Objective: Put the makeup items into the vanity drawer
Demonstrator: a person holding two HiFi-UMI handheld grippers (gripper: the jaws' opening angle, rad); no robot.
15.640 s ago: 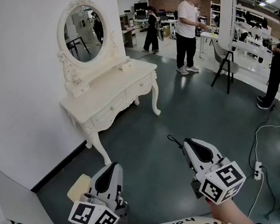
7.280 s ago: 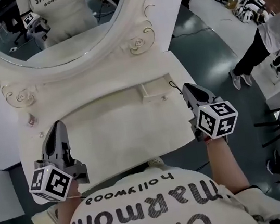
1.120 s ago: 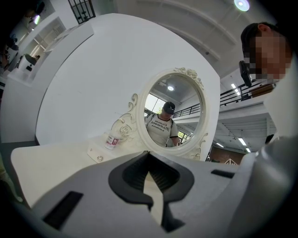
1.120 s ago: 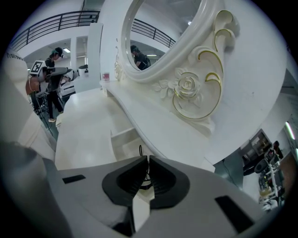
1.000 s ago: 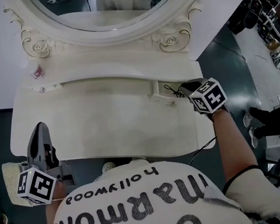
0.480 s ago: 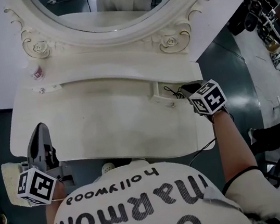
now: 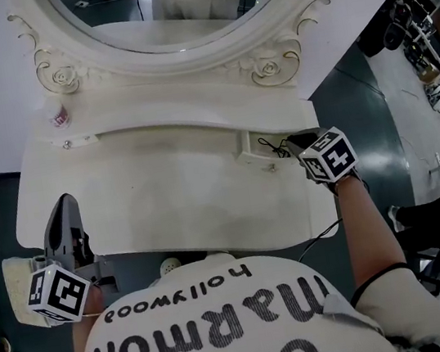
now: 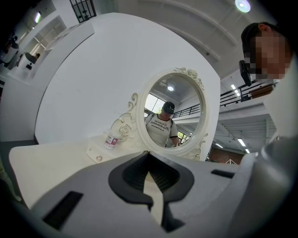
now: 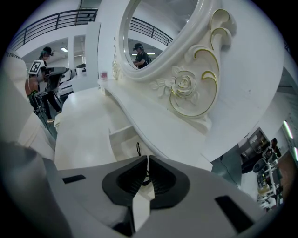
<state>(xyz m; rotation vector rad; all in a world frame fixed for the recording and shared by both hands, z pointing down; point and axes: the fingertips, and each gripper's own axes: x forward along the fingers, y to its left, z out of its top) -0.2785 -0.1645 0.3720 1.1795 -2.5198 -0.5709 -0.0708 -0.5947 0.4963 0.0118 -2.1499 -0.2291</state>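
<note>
While the left gripper (image 7: 62,206) hovered at the front left corner of the vanity top (image 7: 166,200), its jaws pressed together on nothing, the right gripper (image 7: 290,145) reached to the small open drawer (image 7: 244,147) on the right, below the mirror (image 7: 177,12). Its jaws were clenched on a thin black cord (image 7: 266,142), whose loop lay inside that drawer. A small pink-labelled bottle (image 7: 58,116) stood on the upper shelf at far left, beside the mirror's carved frame, well apart from both grippers
</note>
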